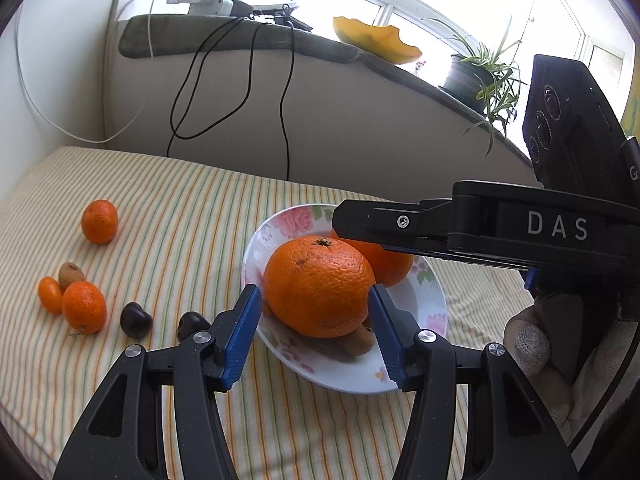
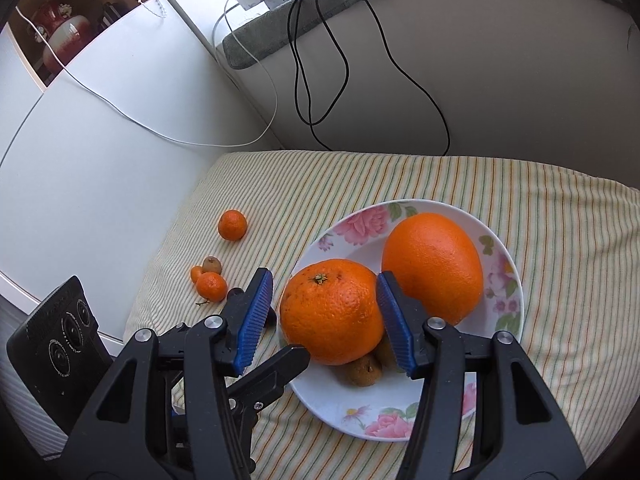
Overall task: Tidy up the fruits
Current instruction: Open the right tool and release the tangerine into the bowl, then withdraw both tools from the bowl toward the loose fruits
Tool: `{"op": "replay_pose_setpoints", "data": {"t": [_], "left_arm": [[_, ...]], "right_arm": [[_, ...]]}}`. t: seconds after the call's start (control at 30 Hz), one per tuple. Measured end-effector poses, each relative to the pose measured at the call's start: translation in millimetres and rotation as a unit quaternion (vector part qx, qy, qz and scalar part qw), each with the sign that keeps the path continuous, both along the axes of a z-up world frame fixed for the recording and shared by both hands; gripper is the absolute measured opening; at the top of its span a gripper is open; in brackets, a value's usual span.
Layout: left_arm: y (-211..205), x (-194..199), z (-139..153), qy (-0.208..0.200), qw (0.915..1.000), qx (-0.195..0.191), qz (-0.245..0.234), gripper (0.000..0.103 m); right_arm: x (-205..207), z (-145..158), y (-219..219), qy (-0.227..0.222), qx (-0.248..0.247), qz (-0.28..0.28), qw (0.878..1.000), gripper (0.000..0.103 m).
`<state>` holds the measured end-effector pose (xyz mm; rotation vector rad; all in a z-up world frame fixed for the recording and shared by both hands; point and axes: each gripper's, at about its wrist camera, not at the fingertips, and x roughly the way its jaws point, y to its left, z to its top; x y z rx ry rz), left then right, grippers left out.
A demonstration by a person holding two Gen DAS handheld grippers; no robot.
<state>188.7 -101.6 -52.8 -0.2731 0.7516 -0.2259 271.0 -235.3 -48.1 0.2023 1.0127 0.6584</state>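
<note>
A floral plate (image 1: 424, 312) (image 2: 504, 312) on the striped cloth holds two big oranges and brown kiwis. The nearer orange (image 1: 320, 286) (image 2: 332, 310) rests on the kiwis (image 1: 360, 342) (image 2: 364, 368). The second orange (image 1: 384, 262) (image 2: 434, 266) lies behind it. My left gripper (image 1: 314, 322) is open, its blue pads either side of the nearer orange with gaps. My right gripper (image 2: 322, 314) is open around the same orange from above. Each gripper shows in the other's view, the right (image 1: 460, 232) and the left (image 2: 272, 368).
On the cloth left of the plate lie small mandarins (image 1: 99, 222) (image 1: 84, 307) (image 2: 232, 225), a kumquat (image 1: 50, 294), a kiwi (image 1: 71, 274) and two dark chestnuts (image 1: 136, 320). Cables hang down the wall behind. A sill holds a plant (image 1: 480, 72).
</note>
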Motion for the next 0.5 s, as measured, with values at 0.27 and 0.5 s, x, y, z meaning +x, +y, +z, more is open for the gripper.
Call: {"op": "replay_pose_setpoints", "data": {"t": [0.27, 0.5], "left_arm": [[-2.4, -7.1, 4.4, -0.006, 0.9999, 0.01, -0.004, 0.056], [1.1, -16.9, 9.5, -0.014, 0.9997, 0.021, -0.005, 0.059]], "right_arm": [[-5.6, 3.0, -2.9, -0.013, -0.009, -0.009, 1.0, 0.065], [-14.3, 15.3, -7.1, -0.04, -0.015, -0.025, 0.999, 0.071]]}}
